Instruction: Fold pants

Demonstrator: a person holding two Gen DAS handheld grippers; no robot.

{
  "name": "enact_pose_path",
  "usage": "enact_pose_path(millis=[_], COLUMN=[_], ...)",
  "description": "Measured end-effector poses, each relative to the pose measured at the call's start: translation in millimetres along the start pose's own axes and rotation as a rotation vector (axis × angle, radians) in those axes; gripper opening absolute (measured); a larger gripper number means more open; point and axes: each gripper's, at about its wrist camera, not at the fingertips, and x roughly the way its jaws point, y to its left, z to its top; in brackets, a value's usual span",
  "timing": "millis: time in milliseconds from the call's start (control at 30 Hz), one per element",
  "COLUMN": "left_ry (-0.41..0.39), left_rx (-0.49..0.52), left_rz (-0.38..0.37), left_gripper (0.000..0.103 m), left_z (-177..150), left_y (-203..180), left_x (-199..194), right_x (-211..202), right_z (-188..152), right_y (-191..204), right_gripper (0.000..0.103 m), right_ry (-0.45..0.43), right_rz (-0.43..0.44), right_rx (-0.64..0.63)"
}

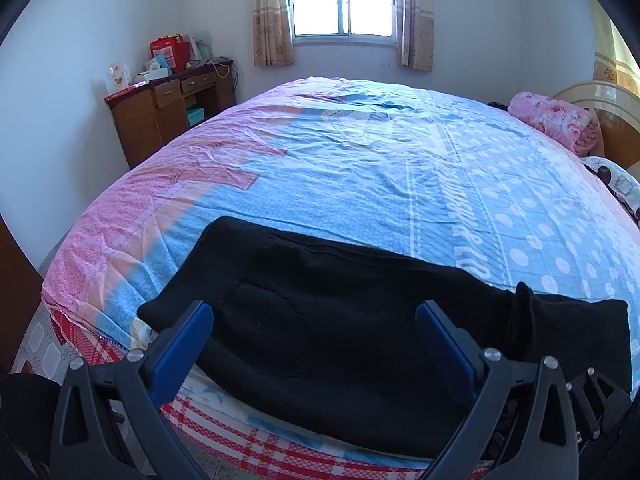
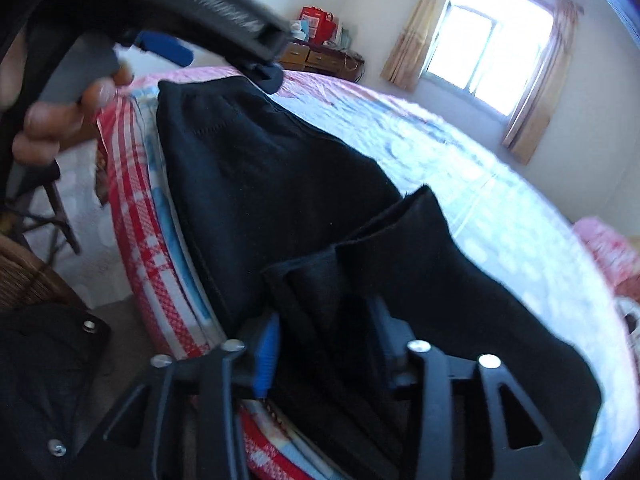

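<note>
Black knit pants (image 1: 332, 312) were spread along the near edge of a bed covered in a pink-and-blue patterned sheet (image 1: 360, 168). The left gripper (image 1: 314, 326) was held over them, jaws wide and empty. A raised fold of cloth stood between the right gripper's (image 2: 332, 344) jaws — part-open, whether pressed could not be told.

White lettering printed on blue bedsheet (image 1: 472, 248), too distorted to read; no other legible text.
</note>
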Motion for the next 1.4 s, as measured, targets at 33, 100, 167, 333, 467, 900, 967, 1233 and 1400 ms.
enact_pose_path(millis=[33,100,167,333,467,900,967,1233,1400], left_ry=[-0.002,-0.010,-0.012,-0.010,0.002,-0.007,0.000,-0.020,0.017], left_rx=[0.003,0.005,-0.003,0.009,0.003,-0.316,-0.339,-0.282,-0.375], left_rz=[0.001,0.005,0.004,0.017,0.065,0.236,0.180,0.092,0.005], left_gripper=[0.103,0.103,0.103,0.103,0.103,0.103,0.103,0.085,0.079], left_z=[0.1,0.5,1.1,-1.4,-2.4,-14.3,-18.4,-12.6,-23.7], left_y=[-0.3,0.1,1.9,-2.0,8.1,119.3,117.2,102.6,102.1], left_x=[-0.9,-3.2,-3.6,-1.6,0.8,-3.5,-0.8,23.7,44.0], right_x=[2.2,0.9,-14.0,-52.2,-21.2,22.1,2.3,-1.7,-3.7], right_z=[-1.4,0.8,3.7,19.4,42.9,37.3,35.8,17.3,14.4], right_y=[-4.4,-20.4,-31.3,-65.7,-101.5,-76.1,-81.5,-74.3,-64.2], right_gripper=[0.056,0.064,0.068,0.068,0.068,0.073,0.073,0.073,0.073], right_ry=[0.008,0.033,0.014,-0.157,-0.135,-0.134,-0.209,-0.175,-0.165], right_rz=[0.019,0.113,0.256,0.207,0.190,0.244,0.247,0.230,0.235], right_rx=[0.028,0.112,0.192,0.331,0.470,0.520,0.520,0.548,0.541])
